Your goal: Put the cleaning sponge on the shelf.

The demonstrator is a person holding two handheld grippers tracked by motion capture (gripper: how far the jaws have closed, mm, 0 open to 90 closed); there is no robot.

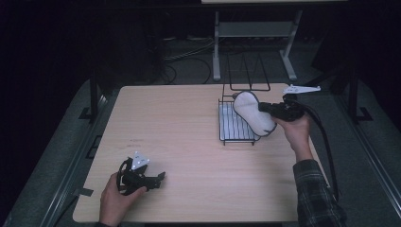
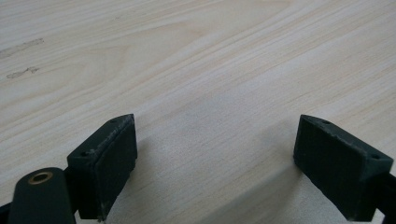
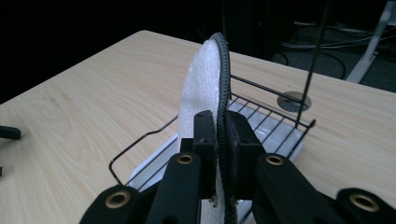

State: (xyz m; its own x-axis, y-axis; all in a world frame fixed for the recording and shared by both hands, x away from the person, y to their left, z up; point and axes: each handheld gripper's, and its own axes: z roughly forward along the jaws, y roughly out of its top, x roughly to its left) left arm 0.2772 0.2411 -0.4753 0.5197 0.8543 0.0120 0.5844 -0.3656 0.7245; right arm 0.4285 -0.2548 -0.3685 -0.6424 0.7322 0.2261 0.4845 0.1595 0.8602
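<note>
Left claw (image 2: 215, 154) gaping over bare wooden table (image 2: 196, 70); right claw (image 3: 222, 135) pinching white insole (image 3: 203, 88) above wire rack (image 1: 231, 125); dark room

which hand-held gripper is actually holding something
The right hand-held gripper: its jaws are clamped on the white oval pad over the wire rack. The left hand-held gripper is open over bare table.

You are looking down and forward over the whole table (image 1: 189, 142) from the high view, while your left gripper view is hugging its bare wood and your right gripper view is facing the wire rack (image 3: 261, 116), shared with the high view.
</note>
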